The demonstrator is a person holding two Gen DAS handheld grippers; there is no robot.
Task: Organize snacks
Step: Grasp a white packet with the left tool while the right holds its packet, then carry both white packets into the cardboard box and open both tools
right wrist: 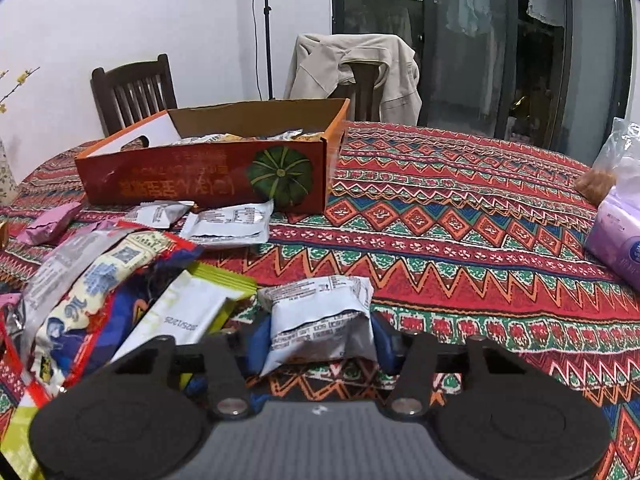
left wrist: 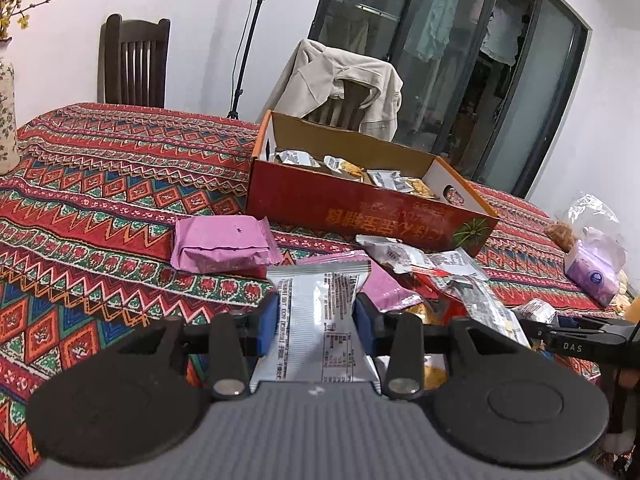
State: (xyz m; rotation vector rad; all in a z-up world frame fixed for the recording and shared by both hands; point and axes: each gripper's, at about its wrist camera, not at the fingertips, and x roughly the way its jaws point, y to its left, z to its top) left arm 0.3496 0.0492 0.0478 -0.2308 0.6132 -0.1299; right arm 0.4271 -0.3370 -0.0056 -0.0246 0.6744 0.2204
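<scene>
Between the blue pads of the left gripper (left wrist: 316, 322), a silver printed snack packet (left wrist: 320, 320) is pinched, long axis pointing fwd, held above the patterned red tablecloth (left wrist: 100, 184). The right gripper (right wrist: 320, 340) is clamped on a crumpled white-silver packet (right wrist: 320, 316), lying crosswise btwn its fingers. The open red cardboard box (left wrist: 360, 212) w/ sorted snacks sits straight ahead; left looks nearer, I'd judge.

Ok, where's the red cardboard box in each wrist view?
Left wrist: red cardboard box sits right of centre, beyond the pink packet, pumpkin print at its right end.
Right wrist: box sits upper left, pumpkin print facing the camera.
Shared landmark: beige jacket on the chair behind the box.
</scene>
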